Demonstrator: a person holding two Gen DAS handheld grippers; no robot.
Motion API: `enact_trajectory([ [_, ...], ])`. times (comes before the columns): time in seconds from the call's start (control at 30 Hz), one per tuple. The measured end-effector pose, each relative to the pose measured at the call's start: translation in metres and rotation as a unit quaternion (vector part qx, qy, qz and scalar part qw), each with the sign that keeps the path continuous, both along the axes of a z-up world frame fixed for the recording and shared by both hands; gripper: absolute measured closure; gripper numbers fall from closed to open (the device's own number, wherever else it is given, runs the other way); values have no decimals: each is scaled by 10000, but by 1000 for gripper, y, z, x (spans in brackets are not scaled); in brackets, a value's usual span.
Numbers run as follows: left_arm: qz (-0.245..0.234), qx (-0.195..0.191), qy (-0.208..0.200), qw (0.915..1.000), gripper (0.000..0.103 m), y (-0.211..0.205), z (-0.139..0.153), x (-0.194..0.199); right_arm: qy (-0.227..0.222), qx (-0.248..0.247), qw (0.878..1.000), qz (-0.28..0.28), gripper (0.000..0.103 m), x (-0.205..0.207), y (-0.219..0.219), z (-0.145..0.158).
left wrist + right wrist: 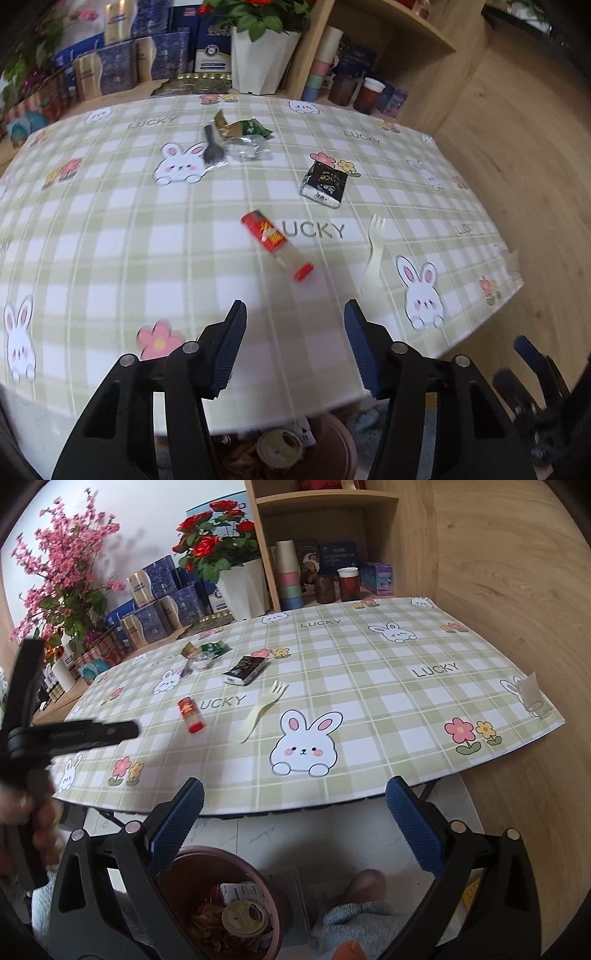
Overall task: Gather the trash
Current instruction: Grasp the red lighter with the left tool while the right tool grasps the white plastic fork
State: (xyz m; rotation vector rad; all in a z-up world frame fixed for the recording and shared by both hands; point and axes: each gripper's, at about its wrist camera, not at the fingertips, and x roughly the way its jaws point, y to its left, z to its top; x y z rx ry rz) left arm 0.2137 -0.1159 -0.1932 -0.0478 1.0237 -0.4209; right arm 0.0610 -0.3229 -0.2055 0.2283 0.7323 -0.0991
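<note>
Nearest to me: my left gripper (295,314), jaws standing partly apart with nothing between them, hanging over the near edge of the table (92,240). My right gripper (295,794), jaws wide and empty, is hovering off the table edge above a brown bin (266,886) on the floor.

Bin: I am seeing wrappers and a round lidded cup inside it. Beside it a pale blue towel (354,919) is lying on the white floor.

Table: covered by a green-and-white check cloth with rabbits, flowers and the word LUCKY. Wooden wall to the right; wooden shelves behind holding stacked cups (288,576), jars and boxes. A white pot of red flowers (240,587) and blue cartons are standing at the far edge, pink blossom further left.

Trash on the cloth, as I am viewing it:
- red tube (275,240), clear middle, red cap, lying flat near the centre, closest to my left gripper;
- pale plastic fork (373,251), just right of it;
- black packet (325,184), further back;
- green and gold wrappers (243,129) with crumpled foil and a black spoon (213,147), farthest.
</note>
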Motion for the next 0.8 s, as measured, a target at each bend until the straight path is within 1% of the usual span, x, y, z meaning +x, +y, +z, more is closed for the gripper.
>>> enact_trajectory([
  [0.07,-63,179,20,9998,49,-16,-7,15,-7,33,10000,-26,6,7,-5,-2],
  [0.1,-93,357,8,9993,49,-26,-13,26,-10,34,10000,-34,6,9,-6,-3],
  [0.17,-25,583,22,9983,49,-37,-23,43,-21,2,10000,-79,6,13,-10,-5],
  [0.23,136,609,108,9980,49,-39,-31,58,-25,-8,10000,-88,6,15,-13,-7],
  [0.37,499,466,360,9970,49,-33,-44,78,45,-33,9999,-109,6,19,-19,-12],
  [0.4,566,428,311,9970,49,-31,-46,81,64,-33,9999,-123,6,19,-20,-14],
  [0.5,518,635,119,9966,49,-39,-48,82,140,-3,9997,-177,6,21,-23,-20],
  [0.6,183,1177,-163,9927,50,-53,-52,77,187,13,9996,-193,6,23,-23,-23],
  [0.63,91,1234,-251,9920,59,-53,-52,74,200,16,9996,-182,6,23,-22,-24],
  [0.67,68,1173,-301,9926,72,-48,-51,70,214,21,9996,-169,6,24,-21,-25],
  [0.7,80,1126,-297,9932,76,-43,-51,69,222,25,9996,-164,6,23,-21,-26],
  [0.73,63,1001,-263,9946,78,-36,-51,67,235,27,9996,-168,6,23,-20,-27],
  [0.8,33,779,-235,9967,79,-22,-49,65,275,16,9994,-193,6,23,-21,-29],
])
